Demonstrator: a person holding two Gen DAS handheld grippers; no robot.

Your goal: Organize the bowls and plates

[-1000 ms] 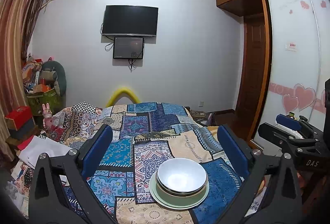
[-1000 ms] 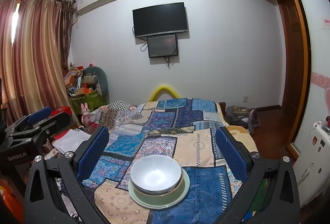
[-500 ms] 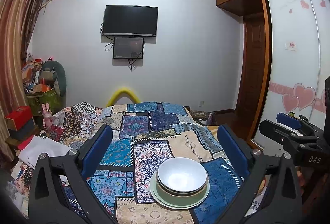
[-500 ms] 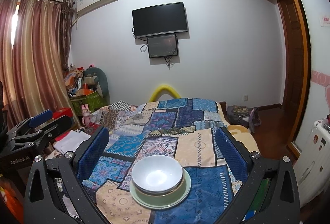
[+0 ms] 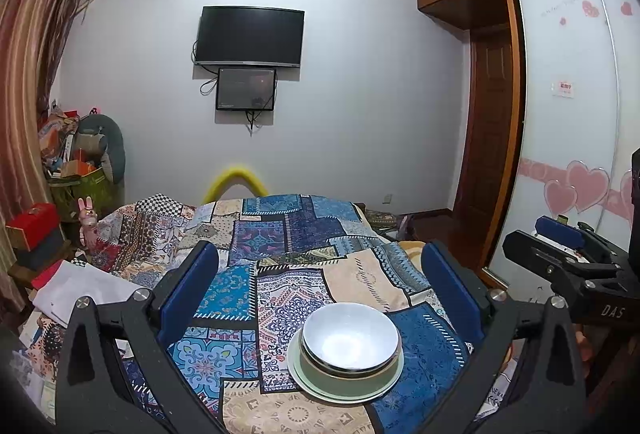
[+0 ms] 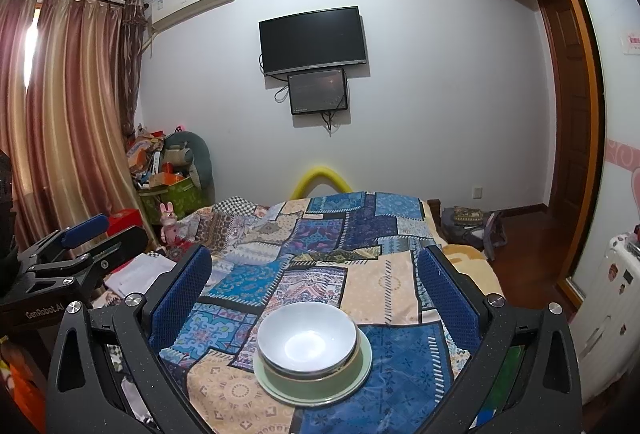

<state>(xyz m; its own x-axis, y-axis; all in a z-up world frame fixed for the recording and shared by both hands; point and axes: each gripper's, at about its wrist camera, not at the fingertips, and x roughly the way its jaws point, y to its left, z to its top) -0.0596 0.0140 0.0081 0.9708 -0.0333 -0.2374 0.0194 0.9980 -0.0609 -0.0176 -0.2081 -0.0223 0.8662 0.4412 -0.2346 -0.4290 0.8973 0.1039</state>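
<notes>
A white bowl (image 5: pixel 350 336) sits nested in a green bowl (image 5: pixel 348 374) on a pale green plate (image 5: pixel 320 388), all stacked on the patchwork cloth near its front edge. My left gripper (image 5: pixel 320 286) hovers above and behind the stack, open and holding nothing. In the right wrist view the same white bowl (image 6: pixel 306 334) and plate (image 6: pixel 280 392) lie below my right gripper (image 6: pixel 316 286), which is also open and holds nothing. Each gripper shows at the edge of the other's view: the right gripper (image 5: pixel 560 254) and the left gripper (image 6: pixel 76 246).
The patchwork cloth (image 5: pixel 288 234) covers a bed-like surface reaching toward the far wall. Papers (image 5: pixel 80 286) and piled boxes (image 5: pixel 36 230) lie on the left. A wardrobe with sliding doors (image 5: pixel 568 114) stands on the right, and a wooden door (image 6: pixel 568 114) beyond it.
Both views drift only slightly. The stack of bowls and plate stays in place, and both grippers remain open.
</notes>
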